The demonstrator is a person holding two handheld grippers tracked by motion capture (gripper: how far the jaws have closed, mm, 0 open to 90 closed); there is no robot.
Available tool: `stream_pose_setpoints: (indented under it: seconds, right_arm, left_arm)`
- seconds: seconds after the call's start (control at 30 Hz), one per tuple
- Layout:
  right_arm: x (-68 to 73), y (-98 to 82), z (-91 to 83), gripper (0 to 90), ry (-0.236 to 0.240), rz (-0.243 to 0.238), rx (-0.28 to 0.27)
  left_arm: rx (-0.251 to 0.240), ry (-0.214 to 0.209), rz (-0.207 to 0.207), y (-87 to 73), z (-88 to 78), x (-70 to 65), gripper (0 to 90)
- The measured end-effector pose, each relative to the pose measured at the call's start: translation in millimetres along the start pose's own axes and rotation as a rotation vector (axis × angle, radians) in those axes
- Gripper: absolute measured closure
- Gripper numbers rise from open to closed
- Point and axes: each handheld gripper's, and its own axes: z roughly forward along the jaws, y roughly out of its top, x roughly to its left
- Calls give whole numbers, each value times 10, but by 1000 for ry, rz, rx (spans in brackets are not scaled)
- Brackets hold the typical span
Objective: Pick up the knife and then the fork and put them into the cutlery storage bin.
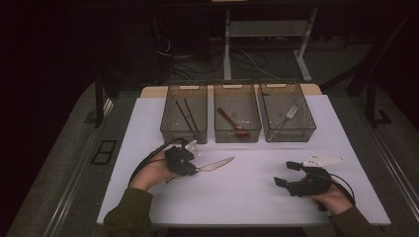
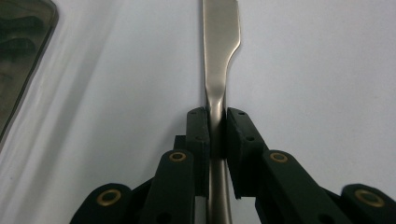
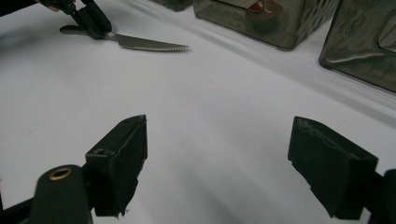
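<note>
A metal table knife (image 1: pixel 213 165) lies on the white table, blade pointing right. My left gripper (image 1: pixel 193 170) is shut on its handle near the blade; in the left gripper view the pads (image 2: pixel 198 133) press the knife (image 2: pixel 219 51) from both sides. The right gripper view shows the same knife (image 3: pixel 144 44) at upper left, held by the other gripper. My right gripper (image 1: pixel 288 174) rests low over the table at the right, jaws wide apart and pointing left, with nothing between its fingers (image 3: pixel 119 161).
Three clear bins stand side by side at the back: the left bin (image 1: pixel 184 112) holds dark chopsticks, the middle bin (image 1: pixel 237 114) a red-brown spoon, the right bin (image 1: pixel 288 111) a fork. Bare white table surface (image 1: pixel 247 192) lies between the hands.
</note>
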Motion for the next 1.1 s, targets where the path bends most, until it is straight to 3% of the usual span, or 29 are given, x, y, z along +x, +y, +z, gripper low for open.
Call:
stream_pose_setpoints:
  seconds: [0.07, 0.13, 0.33, 0.6, 0.93, 1.1]
  right_arm:
    - [-3, 2, -4, 201, -1, 0, -3]
    - [-5, 6, -8, 200, -1, 4, -4]
    - [11, 70, -32, 200, 13, 23, 13]
    - [153, 297, 19, 232, 47, 45, -16]
    - [299, 597, 159, 404, 70, 69, -70]
    - [331, 762, 216, 464, 89, 88, -107]
  left_arm:
    - [-15, 2, -27, -17, -2, -27, 796]
    - [-28, 16, -13, -24, -24, -17, 796]
    - [-151, 22, -46, -33, -157, -8, 796]
    - [-293, 25, -96, 16, -252, -76, 795]
    - [-433, 36, -128, 270, -259, -233, 796]
    - [-476, 70, -123, 475, -215, -359, 796]
